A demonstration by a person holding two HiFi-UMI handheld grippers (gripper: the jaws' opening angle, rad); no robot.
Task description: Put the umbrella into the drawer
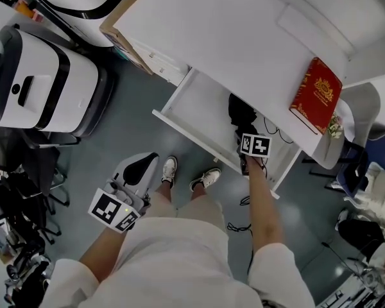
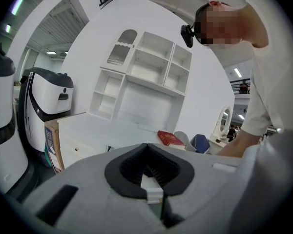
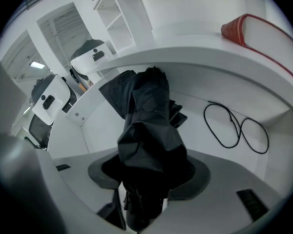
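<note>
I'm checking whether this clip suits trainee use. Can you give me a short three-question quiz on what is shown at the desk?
1. True or false: the drawer is open.
2. What do the jaws of the right gripper clamp? A) a mug B) an umbrella C) a towel
3. Fill in: the red book lies on the ____.
Key: 1 true; 2 B; 3 desk.

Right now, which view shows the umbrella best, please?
The right gripper view: the umbrella fills its centre, held in the right claw. The head view shows only a small dark bundle; the left gripper view, nothing.
</note>
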